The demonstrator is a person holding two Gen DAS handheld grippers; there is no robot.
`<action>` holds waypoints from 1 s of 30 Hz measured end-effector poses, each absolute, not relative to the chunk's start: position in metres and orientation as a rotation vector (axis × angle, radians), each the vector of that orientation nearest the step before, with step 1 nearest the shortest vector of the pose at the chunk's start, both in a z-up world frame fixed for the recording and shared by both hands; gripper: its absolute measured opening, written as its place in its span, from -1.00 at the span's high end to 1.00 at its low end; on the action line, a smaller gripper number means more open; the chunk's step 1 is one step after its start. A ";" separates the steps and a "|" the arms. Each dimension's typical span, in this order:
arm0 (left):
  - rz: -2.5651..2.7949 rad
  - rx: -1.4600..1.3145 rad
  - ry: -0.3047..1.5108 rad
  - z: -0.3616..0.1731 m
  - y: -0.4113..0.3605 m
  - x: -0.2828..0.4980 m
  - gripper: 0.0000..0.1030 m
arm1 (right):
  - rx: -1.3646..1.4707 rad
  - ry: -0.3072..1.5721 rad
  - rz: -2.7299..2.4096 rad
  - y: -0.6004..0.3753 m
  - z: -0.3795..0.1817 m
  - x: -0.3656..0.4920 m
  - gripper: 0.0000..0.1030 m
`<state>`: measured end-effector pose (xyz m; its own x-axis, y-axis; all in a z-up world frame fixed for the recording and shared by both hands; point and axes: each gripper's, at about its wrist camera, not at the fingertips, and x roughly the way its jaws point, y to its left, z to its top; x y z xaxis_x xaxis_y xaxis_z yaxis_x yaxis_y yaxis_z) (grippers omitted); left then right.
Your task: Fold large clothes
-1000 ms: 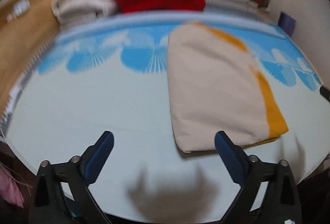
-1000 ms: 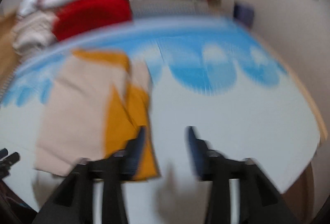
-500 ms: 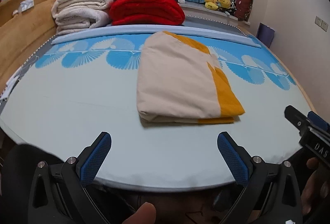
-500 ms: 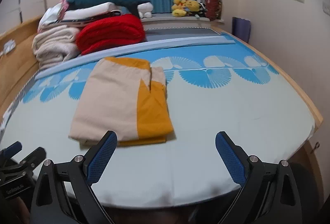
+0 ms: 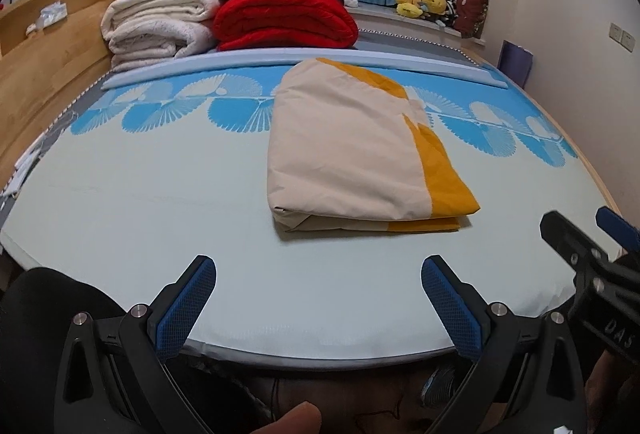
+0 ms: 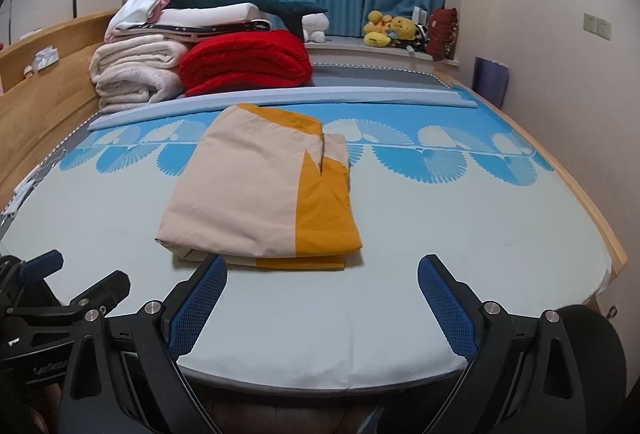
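A beige and orange cloth (image 5: 352, 150) (image 6: 260, 194) lies folded into a thick rectangle on the pale blue bed sheet (image 5: 160, 202) (image 6: 460, 234). My left gripper (image 5: 320, 266) hovers open over the bed's near edge, short of the cloth, nothing between its blue pads. My right gripper (image 6: 322, 262) is open too, just in front of the cloth's near edge, holding nothing. Each gripper also shows at the side of the other's view: the right one (image 5: 580, 234) at the right, the left one (image 6: 76, 274) at the left.
Folded white blankets (image 5: 156, 26) and a red quilt (image 5: 284, 20) are stacked at the bed's far left by the wooden headboard (image 5: 48, 74). Plush toys (image 6: 388, 28) sit on the sill under blue curtains. A wall runs along the right.
Both grippers have pulled back from the cloth toward the bed's near edge. The right gripper, narrower and beside the orange edge a second ago, now stands wide open. The cloth lies still.
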<state>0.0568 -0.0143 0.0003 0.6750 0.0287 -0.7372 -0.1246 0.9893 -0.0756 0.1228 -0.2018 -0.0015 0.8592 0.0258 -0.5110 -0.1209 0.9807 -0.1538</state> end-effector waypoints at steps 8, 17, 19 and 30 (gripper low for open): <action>0.103 -0.151 0.834 -0.003 -0.004 0.058 -0.98 | -0.212 0.540 0.094 -0.193 -0.009 0.126 -0.87; 0.101 -0.159 0.840 -0.004 -0.002 0.056 -0.98 | -0.206 0.530 0.079 -0.193 -0.008 0.126 -0.87; 0.101 -0.160 0.843 -0.004 -0.002 0.056 -0.98 | -0.209 0.528 0.076 -0.192 -0.008 0.126 -0.87; 0.087 -0.169 0.839 -0.003 0.001 0.057 -0.98 | -0.216 0.525 0.094 -0.191 -0.010 0.128 -0.87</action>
